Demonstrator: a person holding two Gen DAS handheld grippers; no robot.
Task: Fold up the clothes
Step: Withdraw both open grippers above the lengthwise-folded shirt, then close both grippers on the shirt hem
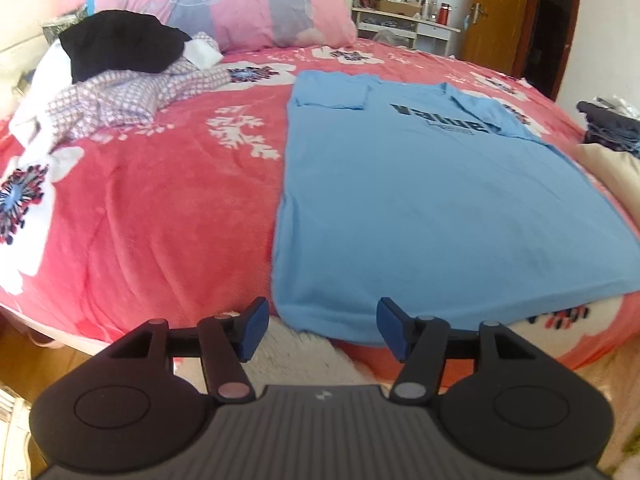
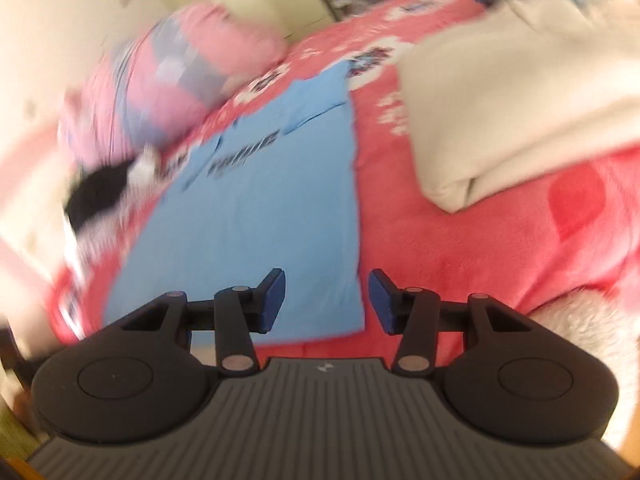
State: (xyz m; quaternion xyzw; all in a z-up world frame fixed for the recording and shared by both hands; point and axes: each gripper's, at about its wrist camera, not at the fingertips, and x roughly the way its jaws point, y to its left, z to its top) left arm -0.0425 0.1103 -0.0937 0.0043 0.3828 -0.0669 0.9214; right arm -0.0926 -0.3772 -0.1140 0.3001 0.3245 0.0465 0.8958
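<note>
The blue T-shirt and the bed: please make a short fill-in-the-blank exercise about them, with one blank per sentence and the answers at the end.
1. The T-shirt lying flat on the bed is ____ in colour.
2. The clothes pile is topped by a ____ garment.
3. The left gripper has ____ between its fingers.
4. In the right wrist view, the folded blanket is ____ in colour.

Missing words: blue; black; nothing; cream

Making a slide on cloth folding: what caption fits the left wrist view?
Open left gripper above the hem of a blue T-shirt spread flat on a pink floral blanket.
</note>
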